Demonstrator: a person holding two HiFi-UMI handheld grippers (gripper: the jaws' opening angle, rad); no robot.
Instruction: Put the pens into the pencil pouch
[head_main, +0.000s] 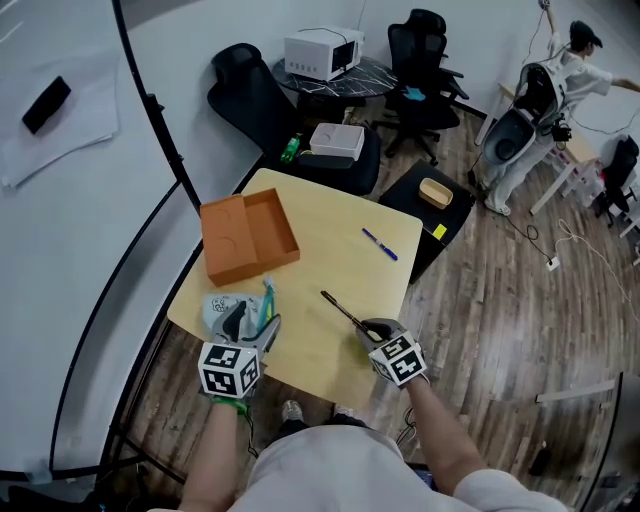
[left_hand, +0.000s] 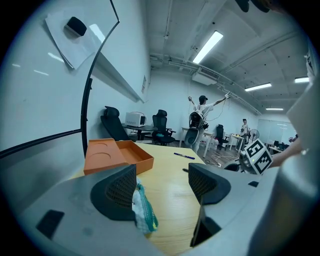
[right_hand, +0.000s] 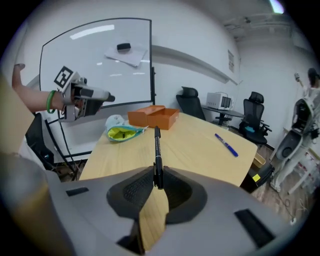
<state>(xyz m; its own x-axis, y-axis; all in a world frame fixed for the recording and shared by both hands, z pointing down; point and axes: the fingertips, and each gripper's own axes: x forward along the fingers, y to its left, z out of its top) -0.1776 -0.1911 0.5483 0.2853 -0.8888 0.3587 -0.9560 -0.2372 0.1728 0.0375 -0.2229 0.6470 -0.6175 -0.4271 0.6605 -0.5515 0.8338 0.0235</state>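
Clamped between the shut jaws of the right gripper (right_hand: 158, 182) is the rear end of a black pen (right_hand: 157, 150), which is held clear of the wood and pointed out across the bench (head_main: 335, 265) from the middle of its near edge. The pencil pouch (head_main: 220, 308) is seen at the near left corner of the bench, lying on its side, and its yellow-green lining is shown through the unzipped mouth in the right gripper view. The left gripper (left_hand: 162, 187) is held at that same corner with its jaws spread apart; the teal zipper edge of the pouch lies against the inner face of one jaw, but nothing is pinched. A blue pen (head_main: 380, 244) is left lying flat near the right edge, toward the far right corner. An open orange box (head_main: 248, 237) is set along the left edge, just beyond the pouch and apart from it.
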